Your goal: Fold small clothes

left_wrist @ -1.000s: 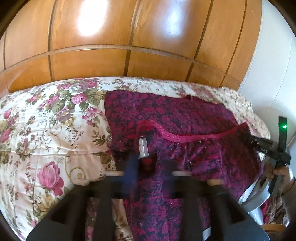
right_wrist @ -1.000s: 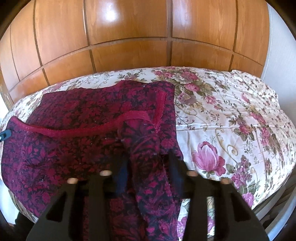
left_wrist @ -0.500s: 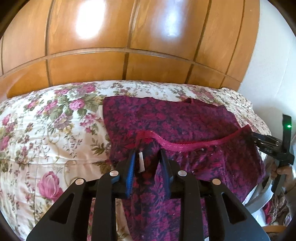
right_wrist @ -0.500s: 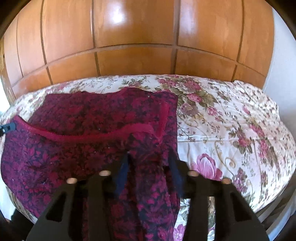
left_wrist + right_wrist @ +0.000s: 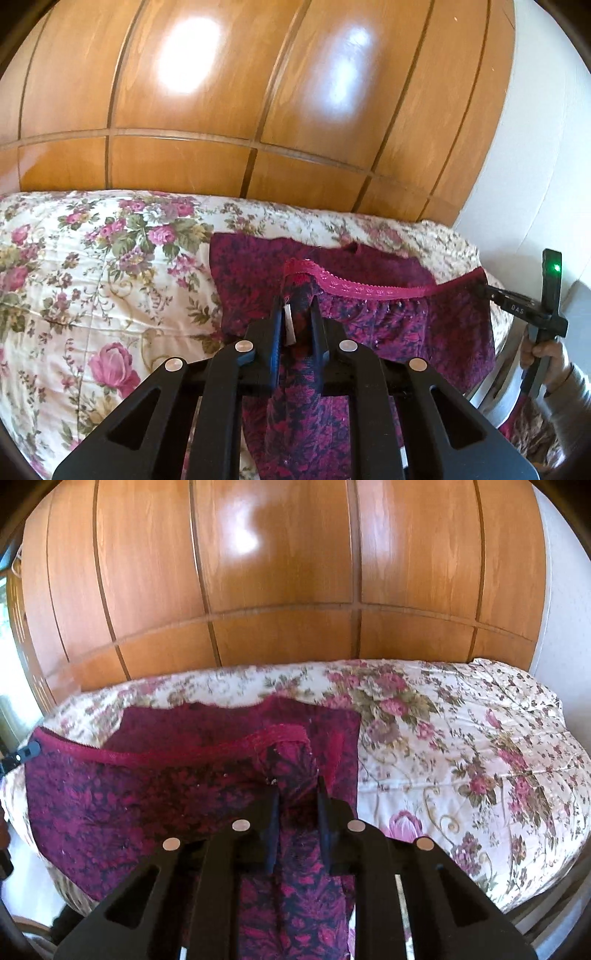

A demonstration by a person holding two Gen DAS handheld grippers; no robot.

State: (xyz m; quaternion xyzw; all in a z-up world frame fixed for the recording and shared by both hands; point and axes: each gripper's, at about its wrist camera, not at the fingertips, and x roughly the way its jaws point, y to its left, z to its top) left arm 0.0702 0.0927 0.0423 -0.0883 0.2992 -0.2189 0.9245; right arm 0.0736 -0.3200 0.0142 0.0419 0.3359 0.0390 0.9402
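A dark purple and magenta flowered garment (image 5: pixel 388 321) (image 5: pixel 129 794) hangs stretched between my two grippers above the bed. Its pink lace waistband (image 5: pixel 369 293) (image 5: pixel 184 753) runs taut from one to the other. My left gripper (image 5: pixel 295 306) is shut on the bunched left end, with a white label (image 5: pixel 289 325) showing between its jaws. My right gripper (image 5: pixel 297 786) has its jaws closing on the bunched right end, pads against the cloth. The right gripper (image 5: pixel 480 286) also shows at the far right of the left wrist view. The left gripper's tip (image 5: pixel 27 751) shows at the far left of the right wrist view.
A flowered cream bedspread (image 5: pixel 92 277) (image 5: pixel 461 757) lies under the garment. Glossy wooden panels (image 5: pixel 221 110) stand right behind the bed, with a white wall (image 5: pixel 535 147) at the right. A person's hand (image 5: pixel 550 354) grips the right gripper's handle.
Both grippers have risen, lifting the waistband and the front of the garment off the bedspread. The right jaws have drawn closer together on the cloth.
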